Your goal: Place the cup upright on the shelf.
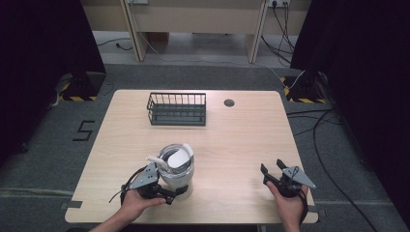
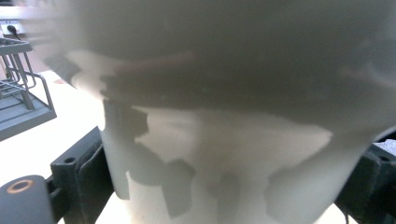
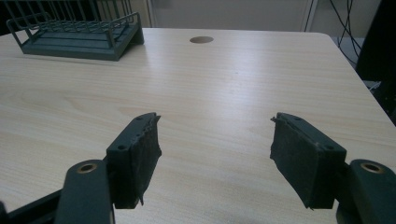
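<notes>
Even overhead light falls on the pale table (image 1: pixel 232 145), bright against dark curtains at both sides. Shadows stay short and soft. In the left gripper view the white cup (image 2: pixel 224 140) is blurred, patched with grey shadows.

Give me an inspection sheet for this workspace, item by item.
Surface: light wood table, bare apart from a round grommet hole near the far edge.
Job's things: white cup standing upright at the near left, with a white lid or insert at its mouth.
Clutter: dark wire basket at the far middle, apart from the cup.
Grippers: left gripper has its jaws on either side of the cup's base; whether they press it cannot be told. Right gripper open, holding nothing, at the near right.
Cables: several on the floor to the right.
Surroundings: grey carpet, black curtains on both sides.
</notes>
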`<state>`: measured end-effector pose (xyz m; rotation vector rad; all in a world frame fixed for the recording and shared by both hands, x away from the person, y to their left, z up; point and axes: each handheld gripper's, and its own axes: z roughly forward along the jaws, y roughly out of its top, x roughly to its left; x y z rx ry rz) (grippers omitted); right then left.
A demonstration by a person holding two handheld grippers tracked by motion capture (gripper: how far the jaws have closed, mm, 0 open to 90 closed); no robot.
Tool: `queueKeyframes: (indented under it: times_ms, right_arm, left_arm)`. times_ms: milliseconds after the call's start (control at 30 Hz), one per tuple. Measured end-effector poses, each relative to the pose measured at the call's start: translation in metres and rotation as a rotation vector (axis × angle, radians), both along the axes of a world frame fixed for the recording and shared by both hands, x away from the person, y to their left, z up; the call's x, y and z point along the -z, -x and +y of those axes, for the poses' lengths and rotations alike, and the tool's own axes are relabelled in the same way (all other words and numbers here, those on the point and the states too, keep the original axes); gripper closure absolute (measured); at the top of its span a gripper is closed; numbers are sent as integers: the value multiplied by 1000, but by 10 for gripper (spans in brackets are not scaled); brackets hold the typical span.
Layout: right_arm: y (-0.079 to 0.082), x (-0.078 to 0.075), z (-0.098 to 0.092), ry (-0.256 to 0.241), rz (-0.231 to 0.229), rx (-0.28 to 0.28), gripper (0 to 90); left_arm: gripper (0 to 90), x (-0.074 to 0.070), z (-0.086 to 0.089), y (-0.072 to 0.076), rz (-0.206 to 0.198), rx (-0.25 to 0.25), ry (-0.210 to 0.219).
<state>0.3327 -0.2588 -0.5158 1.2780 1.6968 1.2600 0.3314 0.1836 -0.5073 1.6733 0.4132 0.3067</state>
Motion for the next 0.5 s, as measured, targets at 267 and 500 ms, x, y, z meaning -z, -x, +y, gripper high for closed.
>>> queueKeyframes:
  times_ms: [267,500]
  right_arm:
    - [0,0,0,0,-1,-2,324]
    - [0,0,0,-1,-1,0,325]
  left_arm:
    - [92,-1,0,0,-11,4,-8]
    - [94,-3,1,-1,-6,13,-20]
